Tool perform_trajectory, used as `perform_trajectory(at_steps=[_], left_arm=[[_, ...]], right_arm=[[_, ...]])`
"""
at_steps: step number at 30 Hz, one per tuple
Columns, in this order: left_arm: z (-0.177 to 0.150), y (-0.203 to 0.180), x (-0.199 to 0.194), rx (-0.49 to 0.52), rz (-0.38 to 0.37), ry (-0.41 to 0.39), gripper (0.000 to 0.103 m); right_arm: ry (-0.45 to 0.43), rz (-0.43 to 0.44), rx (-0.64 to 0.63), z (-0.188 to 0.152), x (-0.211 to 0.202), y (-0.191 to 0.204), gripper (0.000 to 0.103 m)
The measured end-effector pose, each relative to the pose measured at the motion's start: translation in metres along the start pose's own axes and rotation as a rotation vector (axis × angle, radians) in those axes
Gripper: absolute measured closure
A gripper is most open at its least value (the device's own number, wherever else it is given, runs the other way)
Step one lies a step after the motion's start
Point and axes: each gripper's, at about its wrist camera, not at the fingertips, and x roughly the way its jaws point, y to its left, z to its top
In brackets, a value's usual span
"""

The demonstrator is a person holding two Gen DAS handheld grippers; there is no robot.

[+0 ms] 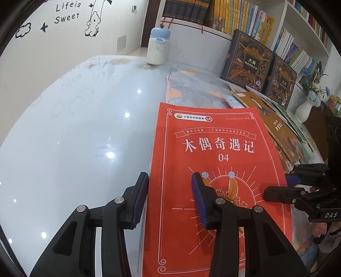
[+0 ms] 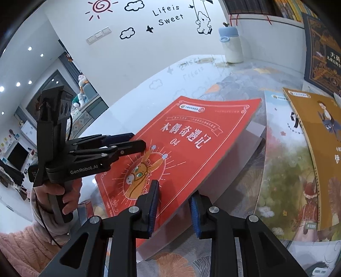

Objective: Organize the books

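Observation:
A red book [image 1: 213, 136] with white Chinese title and "04" lies flat on the glossy table [image 1: 74, 138]. My left gripper [image 1: 170, 179] straddles its left edge, with one finger over the cover and the other over the table beside it. The pads do not press on it. In the right wrist view the red book [image 2: 191, 136] has its right edge between the jaws of my right gripper [image 2: 175, 187], which is open too. The left gripper [image 2: 138, 140] shows there at the book's far side, and the right gripper [image 1: 277, 185] shows in the left wrist view.
More books lie to the right: an ochre one [image 2: 324, 149] on an illustrated one [image 2: 283, 170]. Two dark boxed volumes [image 1: 249, 59] lean against the bookshelf [image 1: 245, 17]. A blue-capped bottle [image 1: 157, 46] stands at the back, a white vase [image 1: 304, 108] far right. A hand [image 2: 61, 196] in a pink sleeve holds the left gripper.

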Motion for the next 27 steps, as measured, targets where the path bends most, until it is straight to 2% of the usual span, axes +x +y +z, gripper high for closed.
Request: perform_trajectory(at_steps=[2, 5, 6, 7, 9, 12, 17, 21, 27], left_arm=[[0.0, 0.0, 0.0, 0.001, 0.001, -0.001, 0.063], [0.001, 0.0, 0.0, 0.004, 0.012, 0.0, 0.063], [0.003, 0.002, 0.001, -0.005, 0.023, 0.001, 0.063], [0.004, 0.003, 0.001, -0.018, 0.036, 0.005, 0.063], [0.005, 0.005, -0.001, -0.037, 0.054, 0.001, 0.063], [0.008, 0.008, -0.007, -0.061, 0.068, -0.01, 0.062], [0.014, -0.001, -0.013, -0.075, 0.055, -0.015, 0.062], [0.021, -0.023, -0.015, -0.048, 0.051, -0.022, 0.062], [0.032, -0.064, -0.011, -0.009, 0.021, -0.012, 0.062]], right_arm=[[0.013, -0.001, 0.01, -0.001, 0.003, 0.0, 0.069], [0.034, 0.004, -0.004, -0.002, 0.006, 0.006, 0.039], [0.034, 0.001, -0.01, -0.002, 0.006, 0.009, 0.022], [0.035, -0.006, -0.01, -0.003, 0.005, 0.01, 0.018], [0.038, -0.027, -0.005, -0.004, 0.002, 0.011, 0.018], [0.003, -0.012, 0.002, -0.004, -0.01, 0.007, 0.018], [-0.049, -0.017, 0.023, -0.005, -0.035, -0.005, 0.018], [-0.085, -0.042, 0.046, -0.009, -0.059, -0.023, 0.018], [-0.175, -0.09, 0.14, -0.02, -0.112, -0.071, 0.018]])
